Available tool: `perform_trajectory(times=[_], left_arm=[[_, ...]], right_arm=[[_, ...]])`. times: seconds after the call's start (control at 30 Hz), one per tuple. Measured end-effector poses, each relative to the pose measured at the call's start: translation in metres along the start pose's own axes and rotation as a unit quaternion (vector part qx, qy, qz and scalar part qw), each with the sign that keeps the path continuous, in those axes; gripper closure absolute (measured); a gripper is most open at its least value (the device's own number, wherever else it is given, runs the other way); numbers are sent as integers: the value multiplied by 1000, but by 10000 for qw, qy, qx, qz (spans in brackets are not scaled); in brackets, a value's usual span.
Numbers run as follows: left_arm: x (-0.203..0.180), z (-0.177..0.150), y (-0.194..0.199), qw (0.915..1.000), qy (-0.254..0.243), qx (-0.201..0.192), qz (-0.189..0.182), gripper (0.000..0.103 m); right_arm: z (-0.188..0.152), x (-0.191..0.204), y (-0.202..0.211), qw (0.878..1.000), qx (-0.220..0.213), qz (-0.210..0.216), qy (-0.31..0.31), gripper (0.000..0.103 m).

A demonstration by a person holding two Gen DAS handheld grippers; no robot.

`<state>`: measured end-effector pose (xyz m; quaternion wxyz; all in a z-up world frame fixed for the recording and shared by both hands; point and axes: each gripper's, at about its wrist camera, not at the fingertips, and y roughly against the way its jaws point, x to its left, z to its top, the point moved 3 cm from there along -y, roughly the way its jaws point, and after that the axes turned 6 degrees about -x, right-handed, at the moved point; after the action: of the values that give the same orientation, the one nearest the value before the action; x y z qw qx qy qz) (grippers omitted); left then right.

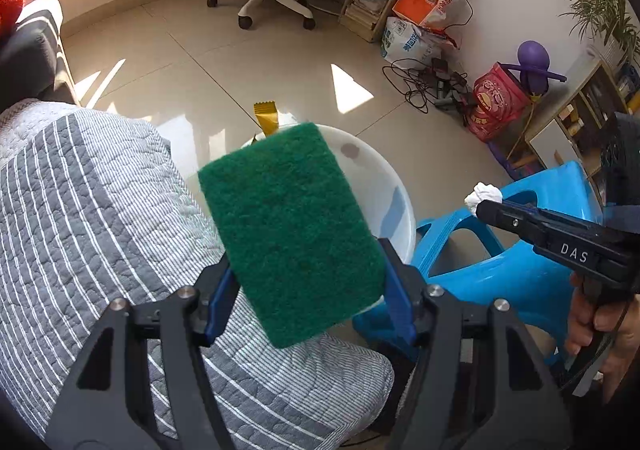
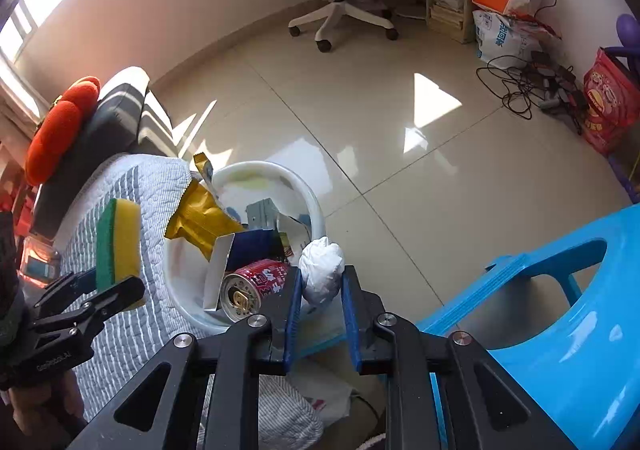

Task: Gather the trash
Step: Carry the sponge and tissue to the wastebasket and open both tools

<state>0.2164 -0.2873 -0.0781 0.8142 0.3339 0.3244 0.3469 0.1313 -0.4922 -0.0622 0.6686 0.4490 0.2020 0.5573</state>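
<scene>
Sunlit beige floor tiles [image 2: 400, 153] carry a white basin [image 2: 312, 205] already piled with trash: a gold wrapper [image 2: 200, 217], a red can [image 2: 252, 288] lying on its side, a small open carton [image 2: 218, 274]. My right tool [image 2: 320, 290] pinches a crumpled white paper ball [image 2: 322, 270] between its blue pads, just over the basin's near rim. My left tool [image 1: 308, 278] grips a sponge [image 1: 292, 230] above the striped quilt [image 1: 80, 217]. From the left wrist I see only its green scouring face, which hides most of the basin; the right wrist shows its yellow foam side [image 2: 126, 238]. A blue plastic stool [image 2: 560, 310] stands beside the basin.
</scene>
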Motion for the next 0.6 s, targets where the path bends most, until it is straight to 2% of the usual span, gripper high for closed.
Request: perform_trajectory(times=[0.1, 0.17, 0.23, 0.43, 0.6], left_arm=[[-2, 6, -11, 9999, 21, -38, -91, 35], [-2, 8, -13, 9997, -24, -151, -200, 24], [2, 8, -13, 9998, 11, -186, 17, 13], [10, -1, 7, 9995, -24, -262, 170, 3], [27, -18, 34, 9989, -118, -270, 357, 1]], right_arm=[[1, 1, -1, 10000, 1, 40, -9, 82], [0, 1, -2, 10000, 20, 47, -20, 82], [0, 2, -5, 10000, 48, 59, -38, 82], [3, 9, -13, 9998, 128, 129, -99, 81], [7, 16, -27, 9993, 251, 205, -185, 80]])
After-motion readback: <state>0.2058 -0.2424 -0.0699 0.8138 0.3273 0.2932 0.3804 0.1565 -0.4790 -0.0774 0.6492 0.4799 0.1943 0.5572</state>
